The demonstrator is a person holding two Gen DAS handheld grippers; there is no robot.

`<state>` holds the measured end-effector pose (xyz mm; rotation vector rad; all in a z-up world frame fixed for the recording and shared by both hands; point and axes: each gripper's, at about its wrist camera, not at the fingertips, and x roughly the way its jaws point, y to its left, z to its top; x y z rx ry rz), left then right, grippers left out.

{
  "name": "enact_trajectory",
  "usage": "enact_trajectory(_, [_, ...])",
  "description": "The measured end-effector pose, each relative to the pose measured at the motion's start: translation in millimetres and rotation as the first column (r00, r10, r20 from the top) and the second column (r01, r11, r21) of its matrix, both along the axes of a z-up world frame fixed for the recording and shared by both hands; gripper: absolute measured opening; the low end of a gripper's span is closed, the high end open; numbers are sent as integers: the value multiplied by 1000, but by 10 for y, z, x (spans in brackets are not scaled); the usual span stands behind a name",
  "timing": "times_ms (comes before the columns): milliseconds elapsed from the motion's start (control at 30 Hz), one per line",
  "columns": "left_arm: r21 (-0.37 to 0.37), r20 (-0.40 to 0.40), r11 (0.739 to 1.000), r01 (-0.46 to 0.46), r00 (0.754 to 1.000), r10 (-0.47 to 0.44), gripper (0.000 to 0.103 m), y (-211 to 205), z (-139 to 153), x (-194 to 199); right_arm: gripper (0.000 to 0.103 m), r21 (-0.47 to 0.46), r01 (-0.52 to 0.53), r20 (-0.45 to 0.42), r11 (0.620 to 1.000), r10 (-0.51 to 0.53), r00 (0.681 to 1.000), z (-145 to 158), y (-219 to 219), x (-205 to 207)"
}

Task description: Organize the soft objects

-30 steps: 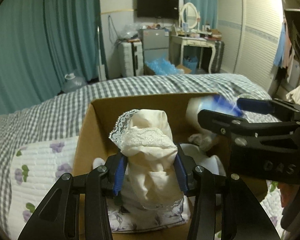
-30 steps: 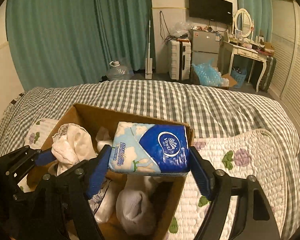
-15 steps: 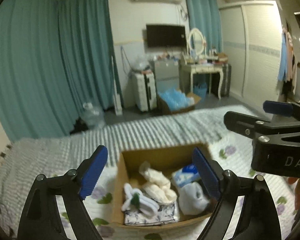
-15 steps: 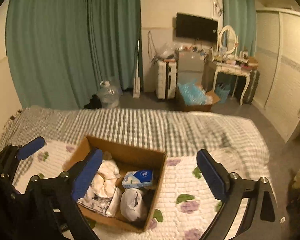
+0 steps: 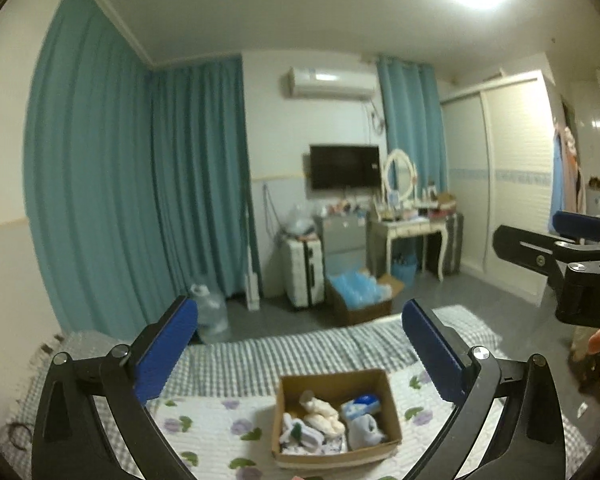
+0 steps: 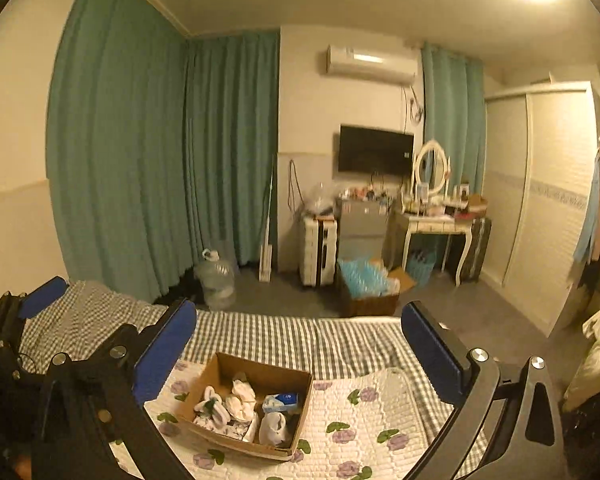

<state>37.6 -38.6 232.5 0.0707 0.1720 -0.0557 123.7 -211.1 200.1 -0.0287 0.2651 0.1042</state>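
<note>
Both grippers now empty and high above the bed; a second ago the left gripper (image 5: 300,344) was pinching the cream lace garment (image 5: 324,410) over the box and the right gripper (image 6: 299,344) was clamped on the blue tissue pack (image 6: 281,402); half a second ago both had already let go and were lifting; now they are further up and well apart from the cardboard box (image 5: 336,456).

Jaws on both are spread wide, nothing between the blue pads (image 5: 166,350).

Contents: garment lies in the middle of the box; tissue pack sits against the far right side, just beside it; white socks (image 5: 300,434) at the left and a grey-white rolled item (image 5: 364,432) at the near right; all inside the walls, nothing hanging over the rim as far as I can tell at this size.

Box rests on the floral quilt (image 6: 360,420) over the checked bedspread (image 6: 284,340); I see no loose soft items on the visible quilt.

Judgement: both drops landed; the retreat reads as end of task, or close to it.
</note>
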Motion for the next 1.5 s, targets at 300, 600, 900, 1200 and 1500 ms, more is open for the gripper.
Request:
enact_trajectory(300, [14,19,1000,-22,1000,22,103,282,-222,-527,103,19,1,66,1000,-2,998,-94,86,-757])
enact_trajectory(600, [-18,-26,997,-80,996,80,103,537,-1109,-358,103,67,-39,29,997,37,999,-971,341,-690])
enact_trajectory(900, [-29,-138,993,-113,984,108,103,571,-2063,-58,103,45,-28,-61,999,31,998,-2213,544,-272])
enact_trajectory(1200, [4,-224,994,-106,969,104,103,524,-2506,10,103,55,-19,-168,998,28,985,-2798,492,-30])
enact_trajectory(1500, [10,-240,996,-85,967,85,103,501,-2531,-2,103,77,-3,-182,997,17,983,-2770,481,-32])
